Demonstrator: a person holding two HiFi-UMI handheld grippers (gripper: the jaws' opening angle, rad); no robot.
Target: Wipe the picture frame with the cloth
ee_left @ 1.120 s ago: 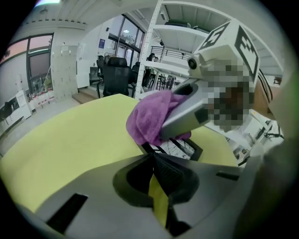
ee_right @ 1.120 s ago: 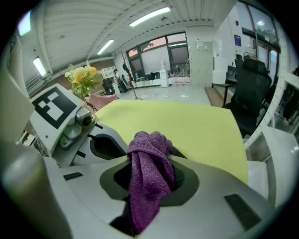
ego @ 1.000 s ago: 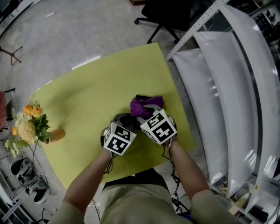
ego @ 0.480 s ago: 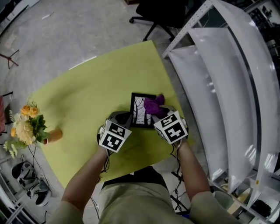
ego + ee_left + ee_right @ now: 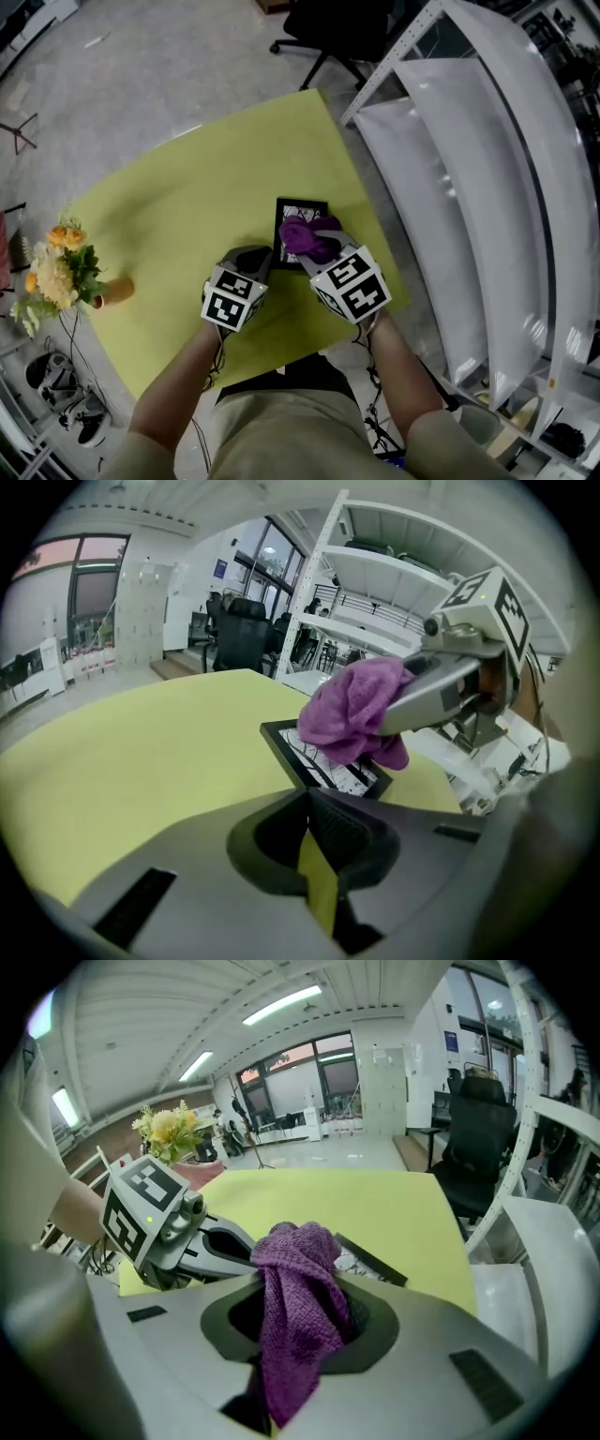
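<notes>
A black picture frame (image 5: pixel 302 214) with a black-and-white print lies on the yellow table (image 5: pixel 187 206), a little right of the middle. My right gripper (image 5: pixel 315 246) is shut on a bunched purple cloth (image 5: pixel 302 236), which rests on the near part of the frame's glass. In the right gripper view the cloth (image 5: pixel 295 1307) hangs from between the jaws and the frame (image 5: pixel 373 1262) shows just behind it. My left gripper (image 5: pixel 265 256) is at the frame's near left corner. In the left gripper view its jaws (image 5: pixel 311 803) stand nearly together, and the frame (image 5: pixel 323 766) runs into their tips.
A vase of orange and yellow flowers (image 5: pixel 61 267) stands at the table's left edge. White shelving (image 5: pixel 469 187) runs close along the right side. A black office chair (image 5: pixel 342 28) stands beyond the far edge. Shoes (image 5: pixel 56 380) lie on the floor at the left.
The right gripper has swept the cloth from the frame's far part to its right edge, then back over its near middle. The left gripper has stayed at the frame's corner.
</notes>
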